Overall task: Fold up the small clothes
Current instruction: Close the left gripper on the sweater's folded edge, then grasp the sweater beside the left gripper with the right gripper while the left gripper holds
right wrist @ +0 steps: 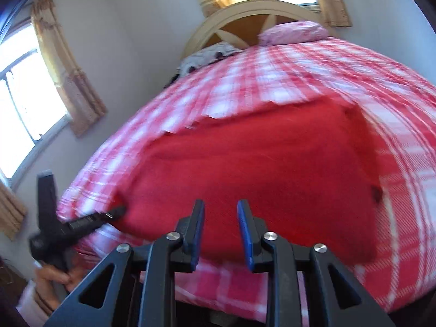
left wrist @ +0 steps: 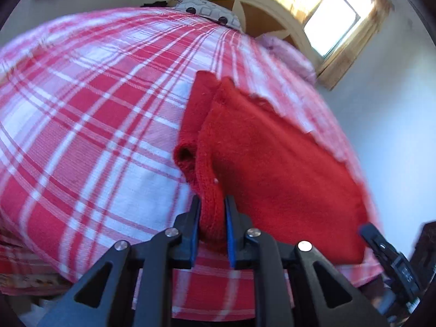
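Observation:
A small red knitted sweater (left wrist: 272, 152) lies on a bed with a red and white checked cover (left wrist: 95, 103). My left gripper (left wrist: 212, 204) is shut on a knitted edge of the sweater near the bed's front edge. A sleeve (left wrist: 190, 136) lies folded along the sweater's left side. In the right wrist view the sweater (right wrist: 259, 169) fills the middle, and my right gripper (right wrist: 220, 207) hovers over its near edge with the jaws apart and nothing between them. The left gripper (right wrist: 109, 215) also shows there at the sweater's left corner.
A pink pillow (right wrist: 294, 31) and a patterned pillow (left wrist: 207, 11) lie by the cream headboard (right wrist: 245, 13). Curtained windows (right wrist: 24, 103) are on the walls. The checked cover (right wrist: 299, 68) stretches beyond the sweater. A hand (right wrist: 51, 275) holds the left gripper.

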{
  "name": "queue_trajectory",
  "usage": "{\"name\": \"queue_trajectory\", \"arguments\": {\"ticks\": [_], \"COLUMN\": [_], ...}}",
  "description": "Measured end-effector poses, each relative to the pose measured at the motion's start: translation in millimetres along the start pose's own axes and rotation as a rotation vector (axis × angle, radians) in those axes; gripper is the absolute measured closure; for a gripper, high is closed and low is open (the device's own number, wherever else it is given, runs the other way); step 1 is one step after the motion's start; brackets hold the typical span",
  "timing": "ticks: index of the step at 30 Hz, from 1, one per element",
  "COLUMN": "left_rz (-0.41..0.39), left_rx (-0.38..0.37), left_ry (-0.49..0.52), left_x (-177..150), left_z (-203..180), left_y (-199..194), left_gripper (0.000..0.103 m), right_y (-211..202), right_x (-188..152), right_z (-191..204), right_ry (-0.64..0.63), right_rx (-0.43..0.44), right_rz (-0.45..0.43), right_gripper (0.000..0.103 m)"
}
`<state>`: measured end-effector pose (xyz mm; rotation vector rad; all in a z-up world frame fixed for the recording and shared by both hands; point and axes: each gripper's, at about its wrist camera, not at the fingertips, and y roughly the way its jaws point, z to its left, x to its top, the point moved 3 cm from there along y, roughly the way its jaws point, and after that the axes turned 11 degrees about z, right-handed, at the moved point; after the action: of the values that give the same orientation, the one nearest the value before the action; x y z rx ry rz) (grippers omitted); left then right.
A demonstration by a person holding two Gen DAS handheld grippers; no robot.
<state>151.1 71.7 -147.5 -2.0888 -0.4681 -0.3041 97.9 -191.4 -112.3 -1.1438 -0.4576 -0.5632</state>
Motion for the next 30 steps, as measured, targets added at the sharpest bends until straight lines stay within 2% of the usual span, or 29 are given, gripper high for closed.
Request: {"name": "queue_trajectory", "arguments": {"ticks": [1, 3, 7, 11, 15, 20, 23, 30], "left_rz": [-0.011, -0.045, -0.061, -0.063, -0.123, -0.174, -0.19, -0.219], "left_rx": [-0.03, -0.05, -0.07, -0.049, -0.133, -0.149, -0.096, -0.09], "left_ry": [-0.008, 0.003, -0.019, 0.007, 0.003, 0.08, 0.154, 0.194], "left_x": [0.5, 1.5, 1.6, -2.2, 1.4, 0.1, -2.8, -3.3], "left_z": [-0.5, -2.7, -0.4, -3.0, -2.2, -10.4, -19.1, -23.8], "left_y": [-2.5, -8.7, -13.3, -8.4, -17.3, -23.5, -19.5, -19.2], "left_gripper": [0.087, 0.088, 0.088, 0.088, 0.088, 0.088, 0.088, 0.088], "right_y": [2.7, 11.5, 36.7, 70.8, 107.5, 159.1, 177.7, 209.6], "right_x": [7.5, 23.6, 45.3, 63.8, 78.6, 82.9, 84.4, 78.5], "right_z": [7.8, 25.5, 62.3, 88.0, 111.5, 150.0, 164.4, 191.8], "right_ry": [-0.006, -0.028, -0.105, -0.12, -0.112, -0.237, -0.311, -0.527], "right_rx": [0.02, 0.07, 0.113, 0.139, 0.181, 0.184, 0.141, -0.009], "right_rz": [0.003, 0.008, 0.057, 0.147, 0.223, 0.376, 0.444, 0.555], "right_gripper": [0.045, 0.036, 0.036, 0.036, 0.036, 0.036, 0.036, 0.033]}}
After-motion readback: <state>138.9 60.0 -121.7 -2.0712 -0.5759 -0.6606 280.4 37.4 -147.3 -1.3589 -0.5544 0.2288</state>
